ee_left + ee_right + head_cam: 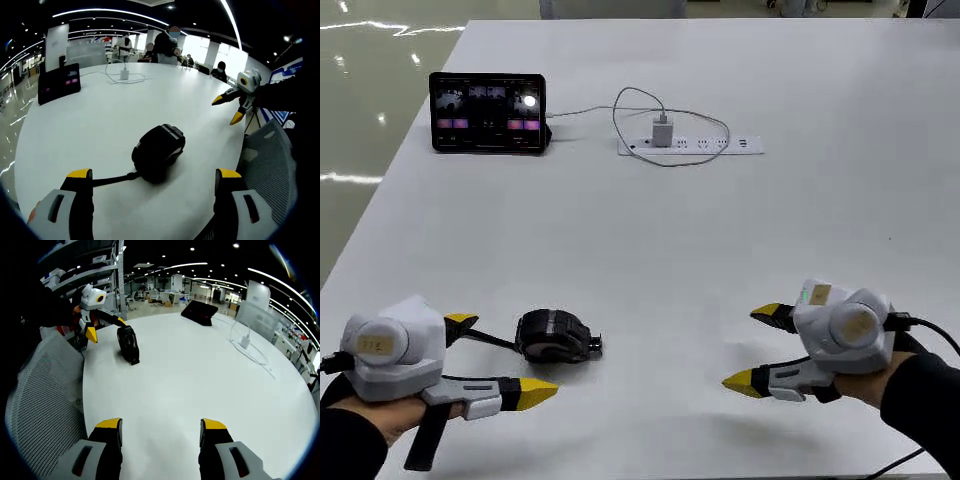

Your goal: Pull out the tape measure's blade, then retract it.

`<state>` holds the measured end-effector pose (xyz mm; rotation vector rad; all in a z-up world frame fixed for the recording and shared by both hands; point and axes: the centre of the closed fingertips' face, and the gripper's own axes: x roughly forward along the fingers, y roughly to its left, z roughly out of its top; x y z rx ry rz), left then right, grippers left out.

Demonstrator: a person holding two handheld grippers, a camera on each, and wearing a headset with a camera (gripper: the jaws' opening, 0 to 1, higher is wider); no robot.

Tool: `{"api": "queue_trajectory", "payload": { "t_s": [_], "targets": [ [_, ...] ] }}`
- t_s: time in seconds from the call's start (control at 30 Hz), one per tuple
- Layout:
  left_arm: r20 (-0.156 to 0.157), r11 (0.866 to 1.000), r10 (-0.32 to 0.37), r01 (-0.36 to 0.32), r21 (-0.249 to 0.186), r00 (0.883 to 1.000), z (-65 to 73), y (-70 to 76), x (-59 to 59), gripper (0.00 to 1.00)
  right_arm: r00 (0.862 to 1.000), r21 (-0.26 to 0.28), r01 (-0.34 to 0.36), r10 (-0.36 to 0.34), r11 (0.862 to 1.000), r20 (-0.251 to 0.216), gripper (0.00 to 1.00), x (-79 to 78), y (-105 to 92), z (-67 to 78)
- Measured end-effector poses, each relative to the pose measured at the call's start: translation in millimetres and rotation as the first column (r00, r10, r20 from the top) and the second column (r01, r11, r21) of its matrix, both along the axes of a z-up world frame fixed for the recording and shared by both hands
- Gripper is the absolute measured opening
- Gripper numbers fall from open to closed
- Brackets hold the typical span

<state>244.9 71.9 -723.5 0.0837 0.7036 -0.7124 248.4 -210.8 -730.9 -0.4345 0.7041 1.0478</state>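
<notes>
A black tape measure (pixel 555 336) lies on the white table (pixel 700 250), with a black strap trailing to its left. My left gripper (pixel 505 358) is open, its yellow-tipped jaws standing either side of the strap, just left of the case. From the left gripper view the tape measure (pixel 159 149) sits a short way ahead between the jaws, untouched. My right gripper (pixel 760 348) is open and holds nothing, well to the right of the case. In the right gripper view the tape measure (pixel 128 344) lies far off beside the left gripper (pixel 104 324).
A dark tablet (pixel 487 112) stands at the back left. A white power strip (pixel 690 146) with a plugged charger and a looped cable lies at the back middle. A mesh chair (pixel 42 405) is at the table's near edge. People sit beyond the table's far side.
</notes>
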Motion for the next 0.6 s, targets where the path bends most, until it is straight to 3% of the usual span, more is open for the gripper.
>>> {"api": "queue_trajectory", "payload": {
  "t_s": [0.17, 0.27, 0.43, 0.5, 0.6],
  "targets": [
    [-0.017, 0.999, -0.018, 0.019, 0.034, 1.000, -7.1, 11.2, -10.2, 0.99, 0.998, 0.020, 0.063, -0.064, 0.998, 0.008, 0.65, 1.6, -28.8, 4.9],
    [-0.017, 0.999, -0.001, 0.002, 0.036, 1.000, -4.5, 19.5, -11.3, 0.99, 0.993, 0.042, 0.114, -0.114, 0.993, 0.012, 0.69, -0.2, -46.6, 8.0],
    [0.019, 0.998, 0.044, -0.045, 0.039, 0.999, 0.5, 34.2, -6.8, 0.99, 0.984, 0.039, 0.177, -0.178, 0.983, 0.009, 0.77, -9.5, -77.5, 4.2],
    [-0.003, 0.998, 0.051, -0.051, 0.033, 0.999, -1.2, 35.9, -8.4, 0.99, 0.980, 0.037, 0.197, -0.198, 0.980, 0.011, 0.78, -14.1, -88.9, 4.3],
    [0.000, 0.998, 0.034, -0.034, 0.047, 0.999, -0.3, 34.9, -10.0, 0.99, 0.973, 0.044, 0.229, -0.230, 0.972, 0.018, 0.81, -16.2, -103.7, 6.0]
  ]
}}
